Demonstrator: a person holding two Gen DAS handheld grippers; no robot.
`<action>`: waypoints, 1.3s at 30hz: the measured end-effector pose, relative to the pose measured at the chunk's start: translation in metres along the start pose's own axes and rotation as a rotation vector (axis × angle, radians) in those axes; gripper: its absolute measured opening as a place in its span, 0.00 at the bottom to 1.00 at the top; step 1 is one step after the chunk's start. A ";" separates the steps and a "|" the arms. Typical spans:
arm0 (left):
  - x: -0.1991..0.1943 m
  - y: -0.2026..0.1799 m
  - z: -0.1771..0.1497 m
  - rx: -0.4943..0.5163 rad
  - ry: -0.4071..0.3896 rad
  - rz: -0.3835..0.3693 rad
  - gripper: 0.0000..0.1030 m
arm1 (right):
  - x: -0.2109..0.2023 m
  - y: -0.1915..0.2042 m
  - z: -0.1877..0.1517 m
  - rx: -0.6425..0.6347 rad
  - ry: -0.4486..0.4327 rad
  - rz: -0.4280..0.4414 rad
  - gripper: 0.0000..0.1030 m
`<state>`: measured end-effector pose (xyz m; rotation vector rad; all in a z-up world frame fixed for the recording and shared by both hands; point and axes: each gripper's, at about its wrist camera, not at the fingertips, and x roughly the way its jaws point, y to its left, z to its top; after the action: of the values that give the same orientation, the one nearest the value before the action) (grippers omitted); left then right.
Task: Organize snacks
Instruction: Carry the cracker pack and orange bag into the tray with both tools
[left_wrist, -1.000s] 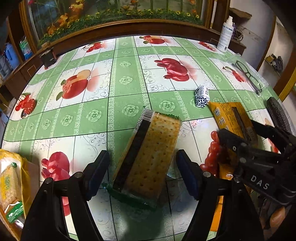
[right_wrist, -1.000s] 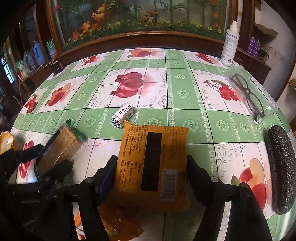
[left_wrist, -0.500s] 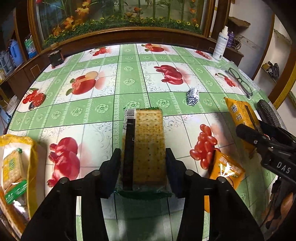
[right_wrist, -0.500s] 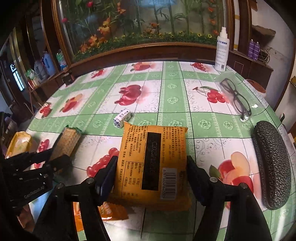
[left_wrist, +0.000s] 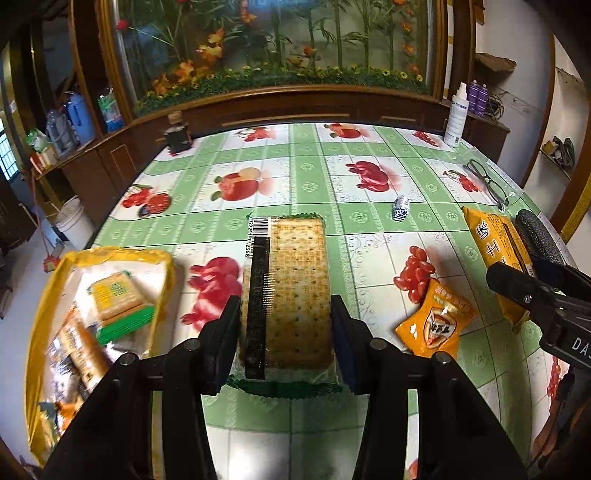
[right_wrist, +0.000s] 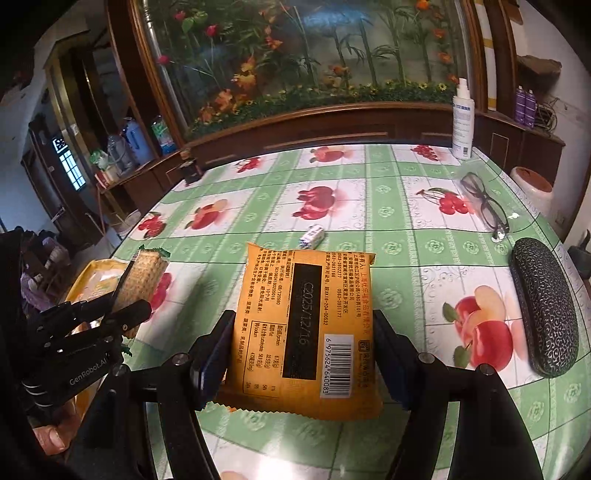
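My left gripper (left_wrist: 286, 332) is shut on a cracker pack (left_wrist: 291, 291) with a green wrapper edge and holds it above the table. It also shows in the right wrist view (right_wrist: 144, 280). My right gripper (right_wrist: 301, 354) is shut on a large orange snack pack (right_wrist: 303, 325), lifted off the table; this pack shows at the right in the left wrist view (left_wrist: 496, 251). A yellow bag (left_wrist: 92, 314) with several snack packs inside lies at the table's left edge. A small orange packet (left_wrist: 436, 321) and a small blue-white candy (left_wrist: 400, 208) lie on the table.
The table has a green and white fruit-print cloth (left_wrist: 306, 177). Black glasses (right_wrist: 484, 206) and a dark glasses case (right_wrist: 543, 306) lie at the right. A white spray bottle (right_wrist: 463, 122) stands at the far right corner. A dark small object (left_wrist: 177, 136) stands at the far left.
Both grippers have risen and drawn back with their packs. The left one closed on the cracker pack, straightened it, and the yellow bag has come further into view.
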<state>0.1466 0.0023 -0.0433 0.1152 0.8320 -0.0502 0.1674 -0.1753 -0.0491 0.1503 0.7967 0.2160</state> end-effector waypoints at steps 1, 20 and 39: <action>-0.004 0.002 -0.002 -0.001 -0.006 0.010 0.43 | -0.002 0.005 -0.001 -0.006 -0.002 0.008 0.70; -0.066 0.080 -0.046 -0.132 -0.093 0.161 0.43 | -0.022 0.106 -0.022 -0.150 -0.010 0.137 0.70; -0.078 0.137 -0.069 -0.231 -0.111 0.207 0.44 | -0.018 0.179 -0.032 -0.268 -0.002 0.223 0.70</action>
<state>0.0562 0.1465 -0.0202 -0.0195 0.7060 0.2315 0.1082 -0.0046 -0.0200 -0.0139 0.7412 0.5303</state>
